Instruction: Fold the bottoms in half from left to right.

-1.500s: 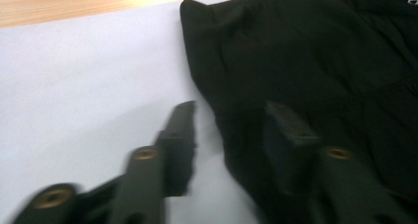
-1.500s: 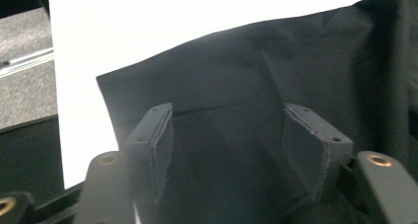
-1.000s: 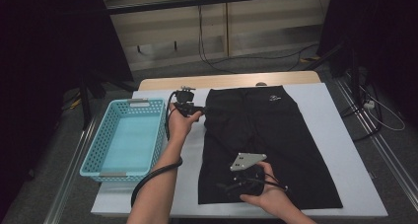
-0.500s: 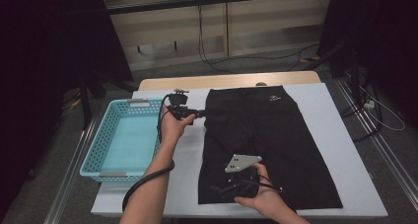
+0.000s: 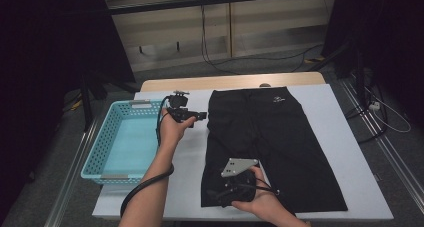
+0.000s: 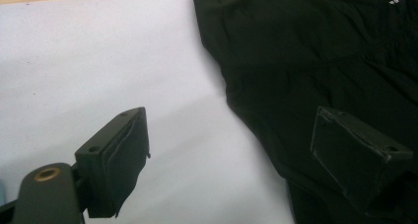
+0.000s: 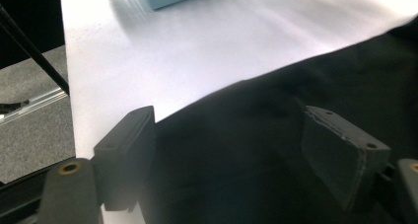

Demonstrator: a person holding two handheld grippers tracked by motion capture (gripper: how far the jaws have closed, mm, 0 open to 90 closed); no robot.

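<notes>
— Spreading both sets of jaws is where we are. On the left gripper point(image 6: 229, 155) the 2 pads have just been opening, with bare table between them and the shorts' edge under the far pad. On the right gripper point(image 7: 229, 160) the pads have just closed a little, yet they stand apart and press on nothing.

— So where do the shorts point(image 5: 270, 137) lie?

— Flat on the white table point(image 5: 330, 112), waistband away from us, hems toward us, right of the blue basket point(image 5: 102, 159). We hover at the left side seam, 1 gripper high on it, 1 by the near hem.

— Next move?

— We judge it a pinch: lower each pad pair over that left edge, close on cloth, then fold across.
</notes>
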